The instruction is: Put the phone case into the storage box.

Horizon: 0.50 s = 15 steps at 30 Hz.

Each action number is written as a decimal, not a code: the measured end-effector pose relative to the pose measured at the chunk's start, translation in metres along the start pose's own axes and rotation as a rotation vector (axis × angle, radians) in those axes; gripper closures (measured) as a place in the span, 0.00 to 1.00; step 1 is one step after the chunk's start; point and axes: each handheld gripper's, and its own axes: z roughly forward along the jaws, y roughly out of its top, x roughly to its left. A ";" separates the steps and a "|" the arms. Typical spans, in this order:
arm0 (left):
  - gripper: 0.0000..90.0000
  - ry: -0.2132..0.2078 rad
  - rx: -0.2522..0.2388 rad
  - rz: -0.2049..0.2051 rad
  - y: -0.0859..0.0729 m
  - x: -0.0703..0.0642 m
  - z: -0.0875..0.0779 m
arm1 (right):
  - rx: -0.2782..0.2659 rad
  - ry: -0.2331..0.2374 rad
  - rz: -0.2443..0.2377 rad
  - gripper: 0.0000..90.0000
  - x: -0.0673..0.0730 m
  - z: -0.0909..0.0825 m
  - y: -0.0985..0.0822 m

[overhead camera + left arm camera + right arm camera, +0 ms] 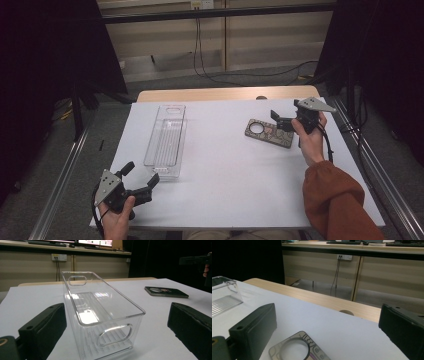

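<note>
Both claws wide: left claw (142, 179) near clear bin (166, 140); right claw (277, 120) just above patterned card (270, 132) on desk (235, 170).

One clear plastic rectangular bin (167, 141); one flat patterned rectangular card with round window (270, 132); two black handheld grippers, left (141, 178) and right (275, 119).

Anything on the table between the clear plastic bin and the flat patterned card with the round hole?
Nothing: bare white tabletop separates the clear plastic bin and patterned card, high view.
</note>
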 end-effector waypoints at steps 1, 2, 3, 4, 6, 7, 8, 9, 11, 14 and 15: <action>0.03 0.001 0.001 0.000 0.000 0.000 0.000 | 0.000 0.000 0.000 0.01 0.000 0.000 0.000; 0.03 -0.003 0.000 -0.003 0.000 0.001 0.000 | 0.006 0.002 0.007 0.01 -0.001 0.004 0.002; 0.03 -0.003 0.000 -0.003 0.000 0.001 0.000 | 0.006 0.002 0.007 0.01 -0.001 0.004 0.002; 0.03 -0.005 0.002 -0.004 -0.001 0.001 0.000 | 0.016 0.001 -0.003 0.01 -0.001 0.007 0.003; 0.03 -0.002 0.001 -0.004 0.000 0.001 0.000 | 0.023 -0.007 -0.012 0.01 -0.002 0.011 0.004; 0.03 -0.002 0.001 -0.004 0.000 0.001 0.000 | 0.027 -0.004 0.001 0.01 -0.004 0.015 0.004; 0.03 -0.003 0.001 -0.004 0.000 0.001 0.000 | 0.027 -0.004 0.001 0.01 -0.004 0.015 0.004; 0.03 -0.005 0.002 -0.004 -0.001 0.001 0.000 | 0.056 -0.010 -0.005 0.01 -0.007 0.020 0.004; 0.03 -0.008 0.002 -0.006 -0.001 0.001 0.000 | 0.062 -0.020 -0.005 0.01 -0.008 0.022 0.004; 0.03 -0.009 0.000 -0.009 -0.001 0.002 0.001 | 0.075 -0.031 0.004 0.02 -0.011 0.027 0.005; 0.03 -0.008 -0.001 -0.010 -0.001 0.001 0.000 | 0.078 -0.031 0.020 0.01 -0.013 0.030 0.005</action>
